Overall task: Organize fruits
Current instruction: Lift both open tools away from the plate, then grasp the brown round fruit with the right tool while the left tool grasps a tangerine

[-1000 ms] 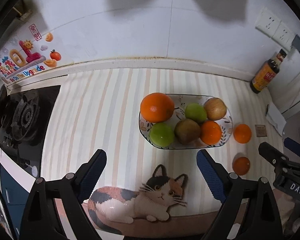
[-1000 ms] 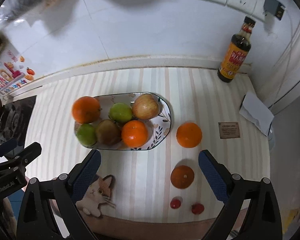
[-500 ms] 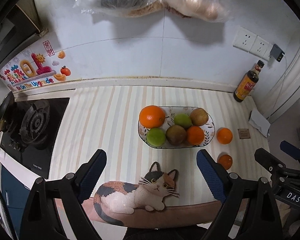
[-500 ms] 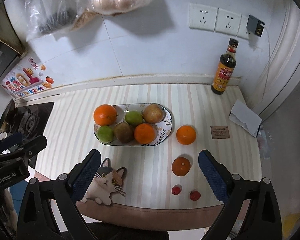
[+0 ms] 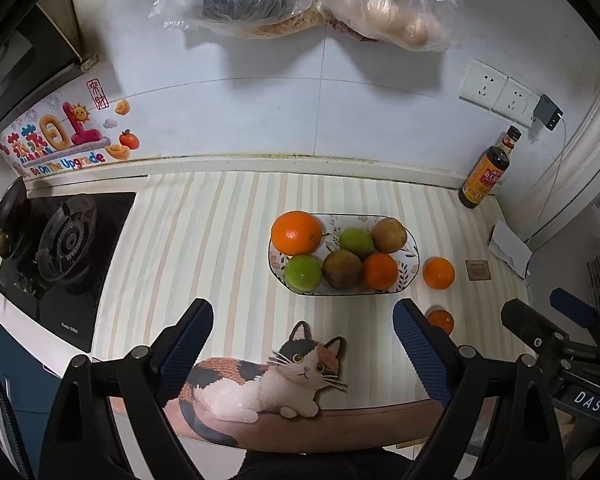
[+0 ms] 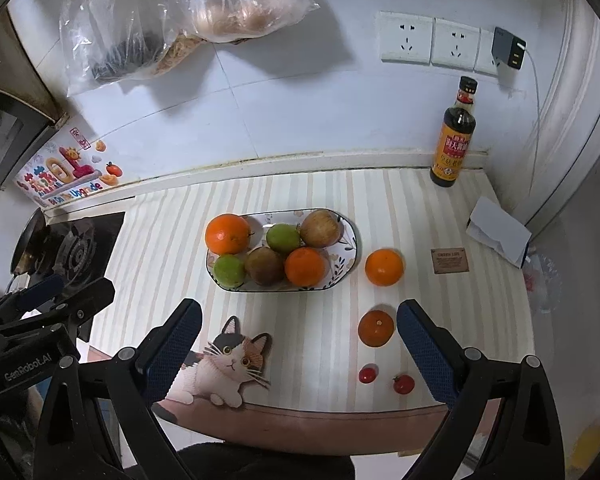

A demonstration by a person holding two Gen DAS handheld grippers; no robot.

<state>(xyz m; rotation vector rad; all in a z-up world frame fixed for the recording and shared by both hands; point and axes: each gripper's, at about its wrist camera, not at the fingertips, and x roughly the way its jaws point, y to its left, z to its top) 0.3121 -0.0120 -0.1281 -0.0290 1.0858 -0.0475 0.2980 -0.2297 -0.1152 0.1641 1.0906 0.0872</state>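
An oval patterned dish sits mid-counter on a striped mat and holds six fruits: a large orange, two green fruits, a brown kiwi-like fruit, a smaller orange and a russet apple. Just right of the dish lies a loose orange, nearer the front edge a flatter tangerine, and by the edge two cherry tomatoes, all on the mat. The left gripper and right gripper hang above the front edge, jaws spread wide with nothing between them; a soy sauce bottle stands in the back corner.
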